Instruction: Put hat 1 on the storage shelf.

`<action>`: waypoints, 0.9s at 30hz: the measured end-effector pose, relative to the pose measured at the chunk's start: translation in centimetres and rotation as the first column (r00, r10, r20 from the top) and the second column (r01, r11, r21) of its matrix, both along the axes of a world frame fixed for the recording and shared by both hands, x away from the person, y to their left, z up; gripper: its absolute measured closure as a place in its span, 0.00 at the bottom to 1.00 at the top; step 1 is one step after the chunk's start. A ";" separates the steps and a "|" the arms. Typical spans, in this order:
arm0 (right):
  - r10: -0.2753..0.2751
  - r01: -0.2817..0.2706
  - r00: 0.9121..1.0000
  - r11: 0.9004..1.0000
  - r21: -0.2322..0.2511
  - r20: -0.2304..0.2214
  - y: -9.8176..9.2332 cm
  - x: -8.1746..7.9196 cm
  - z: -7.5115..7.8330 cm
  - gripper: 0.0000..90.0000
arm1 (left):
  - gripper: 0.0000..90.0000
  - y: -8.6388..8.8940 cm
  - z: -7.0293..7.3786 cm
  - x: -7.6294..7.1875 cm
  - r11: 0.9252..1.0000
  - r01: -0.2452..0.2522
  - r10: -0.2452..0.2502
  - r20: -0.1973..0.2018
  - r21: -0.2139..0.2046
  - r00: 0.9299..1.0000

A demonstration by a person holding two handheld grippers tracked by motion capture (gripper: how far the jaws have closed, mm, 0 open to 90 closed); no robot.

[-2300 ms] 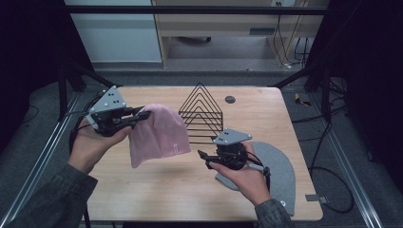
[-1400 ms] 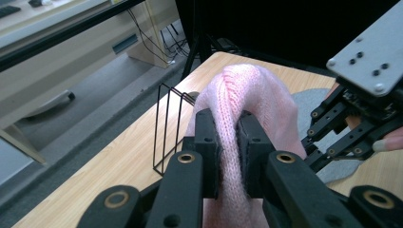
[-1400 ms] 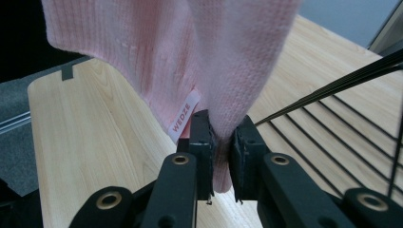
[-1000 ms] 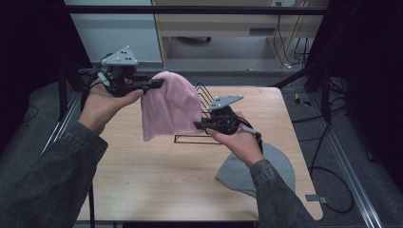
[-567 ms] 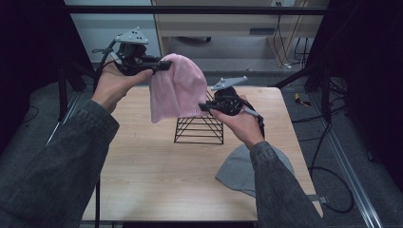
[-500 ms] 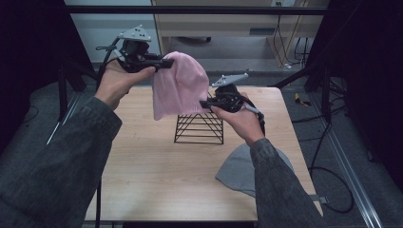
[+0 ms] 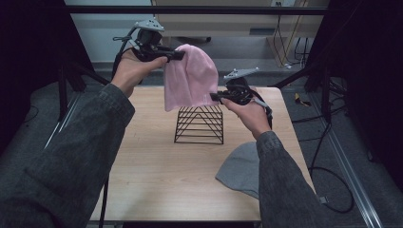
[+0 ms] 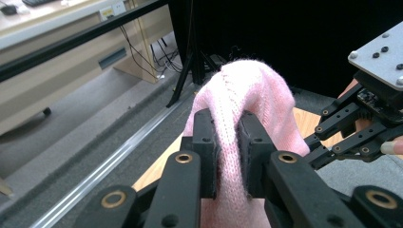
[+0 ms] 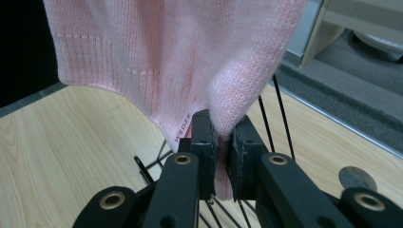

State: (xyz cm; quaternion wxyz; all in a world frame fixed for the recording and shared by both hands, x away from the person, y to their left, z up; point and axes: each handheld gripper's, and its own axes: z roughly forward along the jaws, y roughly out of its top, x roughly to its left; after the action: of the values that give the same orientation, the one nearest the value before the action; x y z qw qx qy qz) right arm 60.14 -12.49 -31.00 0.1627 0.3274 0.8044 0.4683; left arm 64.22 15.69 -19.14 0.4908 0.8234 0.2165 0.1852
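I hold the pink knit hat (image 7: pixel 190 78) up in the air between my two tools, above the black wire rack (image 7: pixel 199 124). My left hand-held gripper (image 7: pixel 177 55) sits at about eleven o'clock of the tabletop (image 7: pixel 152 166), past its far edge, and its jaws are pinched narrow on a fold of the hat's crown (image 8: pixel 228 137). My right hand-held gripper (image 7: pixel 215 97) is near the middle of the far side, just above the rack's peak, and its jaws are clamped tight on the hat's lower rim (image 9: pixel 221 128), close to a small sewn label (image 9: pixel 183 127). The hat hangs stretched between the two grips, its open end downward, and the rack's wires show just under it. The rack itself stands upright at about twelve o'clock and carries nothing. A grey hat (image 7: pixel 240 168) lies flat at about four o'clock, partly under my right sleeve, well apart from the rack.
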 end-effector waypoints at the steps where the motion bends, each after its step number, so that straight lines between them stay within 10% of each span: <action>1: -0.001 0.001 1.000 1.000 -0.005 -0.006 -0.1 0.0 -0.3 0.91 | 0.88 0.0 -0.2 0.2 1.000 0.001 -0.001 -0.005 0.001 1.000; 27: -0.060 0.059 0.998 0.996 -0.063 -0.007 -2.1 -1.8 -5.9 0.90 | 0.88 -2.9 -4.5 -1.3 0.997 0.053 -0.054 0.018 0.060 0.998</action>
State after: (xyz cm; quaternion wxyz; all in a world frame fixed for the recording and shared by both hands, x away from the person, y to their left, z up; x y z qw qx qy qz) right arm 58.32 -14.61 -36.90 0.1833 0.3481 0.8093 0.4362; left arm 62.94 12.80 -23.68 0.4731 0.8412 0.1838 0.1864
